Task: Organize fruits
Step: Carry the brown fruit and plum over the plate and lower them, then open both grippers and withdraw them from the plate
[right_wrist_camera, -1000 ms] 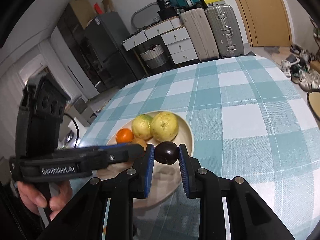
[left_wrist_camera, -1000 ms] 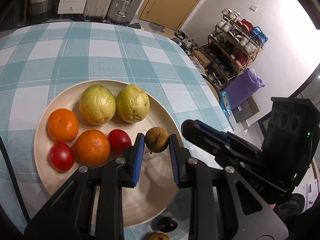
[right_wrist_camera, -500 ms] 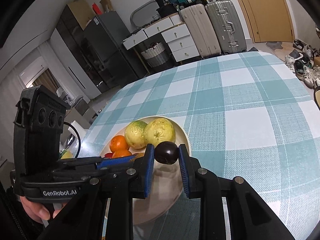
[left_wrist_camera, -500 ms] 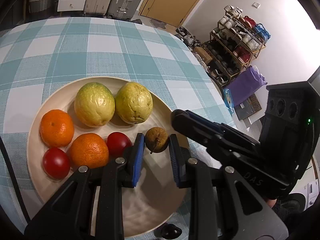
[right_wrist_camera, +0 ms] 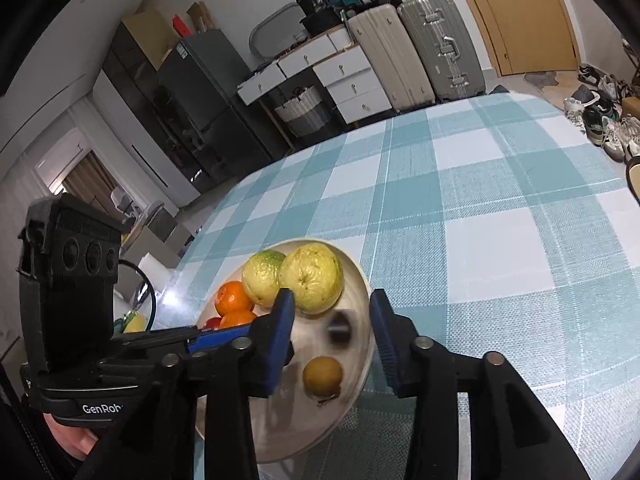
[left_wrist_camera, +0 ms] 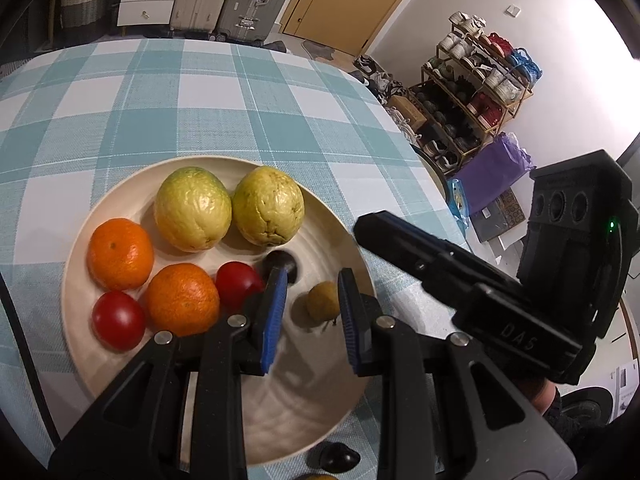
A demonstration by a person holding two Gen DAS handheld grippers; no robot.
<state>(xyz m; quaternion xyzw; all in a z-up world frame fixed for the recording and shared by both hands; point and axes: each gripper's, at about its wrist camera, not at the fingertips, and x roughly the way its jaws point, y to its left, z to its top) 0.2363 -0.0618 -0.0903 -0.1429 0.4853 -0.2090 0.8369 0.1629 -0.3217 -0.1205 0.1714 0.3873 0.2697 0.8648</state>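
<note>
A cream plate (left_wrist_camera: pixel 132 184) on the checked tablecloth holds two green guavas (left_wrist_camera: pixel 192 208), two oranges (left_wrist_camera: pixel 182 300) and two red fruits (left_wrist_camera: pixel 118 320). My left gripper (left_wrist_camera: pixel 308 316) is open above the plate, with a small brown fruit (left_wrist_camera: pixel 323 302) lying free between its fingers. A dark plum (left_wrist_camera: pixel 280 265) lies on the plate just beyond the left finger. My right gripper (right_wrist_camera: pixel 332 336) is open over the plate (right_wrist_camera: pixel 360 276); the plum (right_wrist_camera: pixel 340 327) shows blurred below it, next to the brown fruit (right_wrist_camera: pixel 322 376).
Another dark fruit (left_wrist_camera: pixel 339 456) and a yellowish one (left_wrist_camera: pixel 316 477) lie on the cloth by the plate's near rim. The table edge (left_wrist_camera: pixel 400 128) drops off at the right toward a shoe rack. Suitcases and drawers stand beyond the far edge.
Both grippers have opened. The left let go of the brown fruit and the right let go of the dark plum; both fruits now lie on the plate.
</note>
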